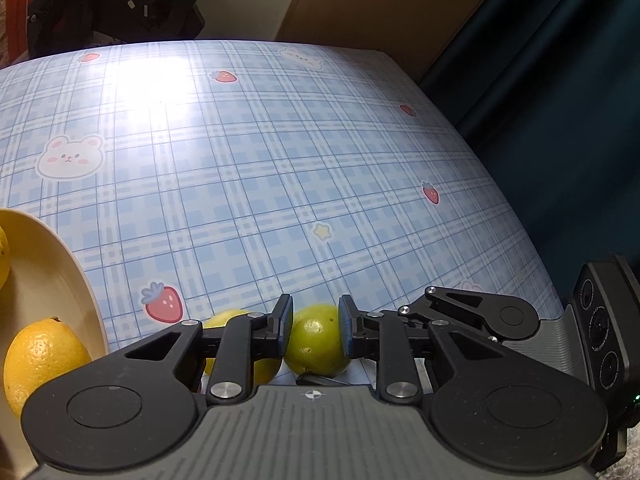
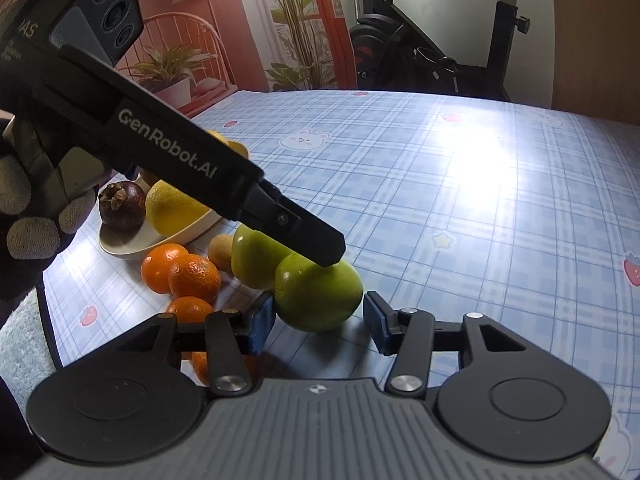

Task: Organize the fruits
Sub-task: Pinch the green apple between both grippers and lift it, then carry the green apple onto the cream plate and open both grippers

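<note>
In the left wrist view, a cream plate (image 1: 60,280) with a lemon (image 1: 40,356) lay well left of the fingers, and a second yellow-green fruit (image 1: 236,320) sat just behind the left finger. The left gripper (image 1: 316,332) was clamped on a green fruit (image 1: 318,340), both blue pads pressed to its sides above the blue checked tablecloth (image 1: 280,160). In the right wrist view, a gloved hand (image 2: 28,220) held that gripper's body, with a mangosteen (image 2: 122,206) on the plate and tangerines (image 2: 180,272) left of the fingers. The right gripper (image 2: 320,324) had its jaws apart around the same green fruit; the left pad (image 2: 262,326) sat at its side, the right pad (image 2: 378,326) stood clear with a gap.
</note>
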`<state>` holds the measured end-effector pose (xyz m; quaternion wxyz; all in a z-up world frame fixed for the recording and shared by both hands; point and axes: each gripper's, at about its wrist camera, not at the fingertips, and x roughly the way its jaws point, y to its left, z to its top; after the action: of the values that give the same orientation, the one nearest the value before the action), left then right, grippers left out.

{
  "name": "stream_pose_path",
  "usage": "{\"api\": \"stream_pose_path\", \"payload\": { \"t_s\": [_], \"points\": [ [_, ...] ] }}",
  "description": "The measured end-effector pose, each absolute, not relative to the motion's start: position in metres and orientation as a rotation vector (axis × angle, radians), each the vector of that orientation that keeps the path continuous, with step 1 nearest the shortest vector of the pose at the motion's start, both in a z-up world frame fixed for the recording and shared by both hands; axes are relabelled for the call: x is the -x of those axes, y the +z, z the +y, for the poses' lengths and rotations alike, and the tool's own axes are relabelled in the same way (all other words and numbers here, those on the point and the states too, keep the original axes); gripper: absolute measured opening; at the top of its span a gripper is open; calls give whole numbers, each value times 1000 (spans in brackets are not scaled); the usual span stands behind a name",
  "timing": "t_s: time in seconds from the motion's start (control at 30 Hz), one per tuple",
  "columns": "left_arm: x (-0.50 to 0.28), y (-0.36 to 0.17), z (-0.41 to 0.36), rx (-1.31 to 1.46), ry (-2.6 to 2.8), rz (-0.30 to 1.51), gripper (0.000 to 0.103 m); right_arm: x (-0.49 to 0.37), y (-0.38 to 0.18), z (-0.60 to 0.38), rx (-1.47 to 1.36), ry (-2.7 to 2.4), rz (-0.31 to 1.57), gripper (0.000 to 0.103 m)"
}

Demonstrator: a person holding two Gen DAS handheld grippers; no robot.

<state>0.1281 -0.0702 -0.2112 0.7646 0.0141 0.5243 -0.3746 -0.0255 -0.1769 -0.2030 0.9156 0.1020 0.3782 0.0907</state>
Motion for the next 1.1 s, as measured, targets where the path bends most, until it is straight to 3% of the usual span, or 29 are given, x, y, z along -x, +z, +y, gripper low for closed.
{"api": "stream_pose_path", "payload": {
  "t_s": [0.67, 1.1],
  "points": [
    [-134, -184, -52, 58, -803, 1071, 26, 19, -177, -180, -188, 199, 718, 46],
    [-155, -138, 45, 124, -663, 990, 26, -54, -154, -107, -93, 367, 679, 46]
  ]
}}
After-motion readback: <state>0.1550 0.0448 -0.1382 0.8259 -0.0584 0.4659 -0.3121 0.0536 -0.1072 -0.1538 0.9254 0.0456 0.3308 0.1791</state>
